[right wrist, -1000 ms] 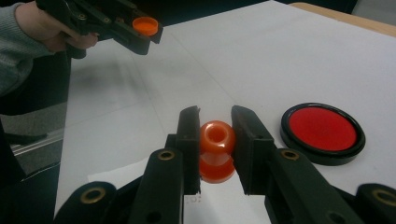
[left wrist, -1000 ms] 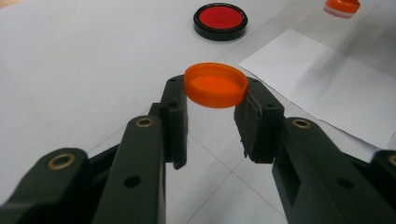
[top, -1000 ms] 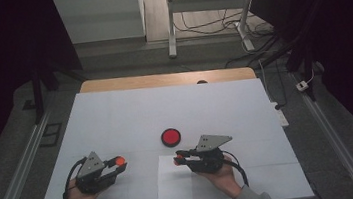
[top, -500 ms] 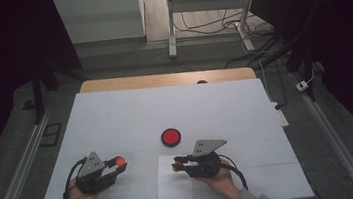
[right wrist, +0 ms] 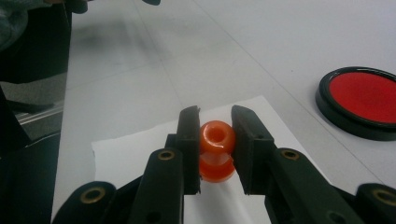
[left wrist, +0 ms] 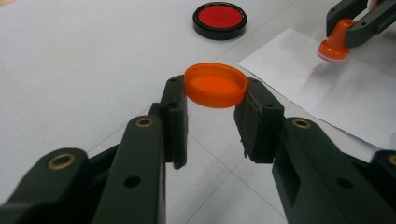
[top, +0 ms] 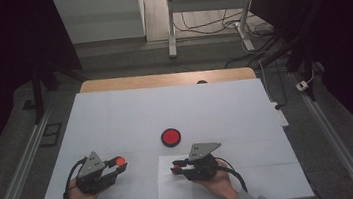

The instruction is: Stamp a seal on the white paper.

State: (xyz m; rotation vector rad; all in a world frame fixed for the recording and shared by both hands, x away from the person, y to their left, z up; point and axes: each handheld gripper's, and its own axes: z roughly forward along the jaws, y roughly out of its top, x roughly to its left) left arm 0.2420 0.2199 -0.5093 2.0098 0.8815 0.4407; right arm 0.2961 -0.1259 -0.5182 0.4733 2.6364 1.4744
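Observation:
My left gripper [top: 117,163] hovers low over the white table [top: 116,121] at the front left, shut on a round orange cap [left wrist: 215,85] held open side up between its pads. My right gripper [top: 176,169] is shut on a small orange stamp [right wrist: 216,149], pinched by its handle. The stamp [left wrist: 335,45] sits close over the near left part of a white sheet of paper [top: 175,190]; whether it touches the sheet I cannot tell. A faint reddish smudge [left wrist: 322,71] marks the paper below it. A red ink pad [top: 170,137] in a black round case lies open behind the paper.
The wooden table edge [top: 162,80] runs along the back, with a small dark knob [top: 201,81] on it. Metal rails [top: 17,173] flank the table on both sides. Beyond it stand a desk frame and cables [top: 235,17] on the floor.
My right gripper has shifted slightly left and toward the person with the stamp, staying over the paper. The left gripper and its cap have kept still.

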